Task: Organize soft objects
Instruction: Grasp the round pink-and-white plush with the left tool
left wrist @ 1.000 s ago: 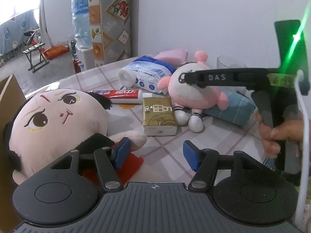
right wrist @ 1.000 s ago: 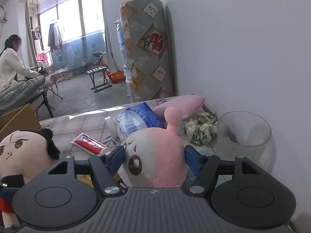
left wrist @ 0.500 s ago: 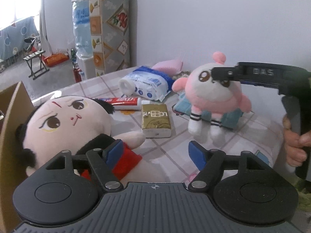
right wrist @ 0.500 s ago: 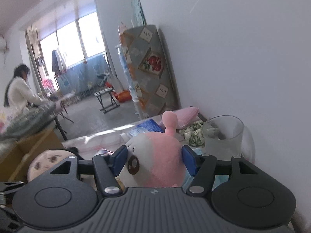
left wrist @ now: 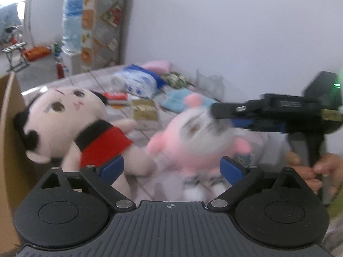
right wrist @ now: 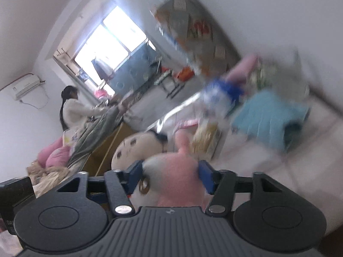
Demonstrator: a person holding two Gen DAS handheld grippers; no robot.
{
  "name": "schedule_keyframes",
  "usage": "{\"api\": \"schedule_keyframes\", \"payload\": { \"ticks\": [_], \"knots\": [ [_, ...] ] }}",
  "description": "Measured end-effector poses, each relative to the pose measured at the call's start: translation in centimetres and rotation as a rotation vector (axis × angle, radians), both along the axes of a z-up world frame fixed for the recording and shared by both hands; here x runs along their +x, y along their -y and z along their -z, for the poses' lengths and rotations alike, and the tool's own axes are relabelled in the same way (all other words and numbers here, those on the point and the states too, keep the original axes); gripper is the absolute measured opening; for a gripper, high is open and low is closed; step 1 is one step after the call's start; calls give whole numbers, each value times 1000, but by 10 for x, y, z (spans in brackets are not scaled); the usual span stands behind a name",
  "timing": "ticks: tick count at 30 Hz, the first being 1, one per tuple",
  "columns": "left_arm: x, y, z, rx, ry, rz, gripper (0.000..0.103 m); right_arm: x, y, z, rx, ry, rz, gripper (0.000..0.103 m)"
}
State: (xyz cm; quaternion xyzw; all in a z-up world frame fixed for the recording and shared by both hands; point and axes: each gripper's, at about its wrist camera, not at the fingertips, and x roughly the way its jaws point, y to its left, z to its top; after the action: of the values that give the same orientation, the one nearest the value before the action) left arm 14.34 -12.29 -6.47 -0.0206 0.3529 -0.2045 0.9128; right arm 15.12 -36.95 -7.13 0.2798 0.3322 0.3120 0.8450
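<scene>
Carried since a second ago from beside the glass cup point(left wrist: 209, 81) at the wall toward the near side of the table: pink-and-white bunny plush point(left wrist: 199, 132), now hanging blurred at 5 o'clock from the big-headed doll point(left wrist: 62, 115). Pinched by the head between the blue pads of the right gripper point(right wrist: 170, 178), jaws just closed a little tighter on the soft stuffing, probably to stop it slipping during the swing. Seen from the left wrist, held off the table, feet dangling toward 6 o'clock. Rolled sharply too, that wrist view, with the room tilted and smeared.

Released meanwhile: the doll, lying on its back against the cardboard box point(left wrist: 8, 128) at 9 o'clock. Left gripper point(left wrist: 171, 169) drawn back, jaws just spread wide, nothing pressed between the fingers point(left wrist: 112, 168); doll's leg only near the left pad, bunny's body framed between the two but untouched.

Left behind at 12 o'clock: tissue packet point(left wrist: 143, 109), toothpaste tube point(left wrist: 115, 96), wet-wipes pack point(left wrist: 137, 81), folded blue cloth point(left wrist: 182, 100).

Judged from the layout: plush toys being gathered together beside the box, bunny likely headed for a spot next to the doll.
</scene>
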Motion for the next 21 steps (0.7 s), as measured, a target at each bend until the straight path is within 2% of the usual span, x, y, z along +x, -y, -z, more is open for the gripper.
{"api": "schedule_keyframes", "payload": {
  "ticks": [3,7,12,21],
  "knots": [
    [-3,9,9,34,-19,35,98,9,-8,20,16,-81,-28,34],
    [-4,25,22,93,-43,51,98,6,-13,29,-10,-88,-15,35],
    [-5,39,32,100,-76,75,98,6,-5,35,18,-108,-2,35],
    [18,60,49,144,-127,-4,94,9,6,53,129,-178,-22,36]
  ]
}}
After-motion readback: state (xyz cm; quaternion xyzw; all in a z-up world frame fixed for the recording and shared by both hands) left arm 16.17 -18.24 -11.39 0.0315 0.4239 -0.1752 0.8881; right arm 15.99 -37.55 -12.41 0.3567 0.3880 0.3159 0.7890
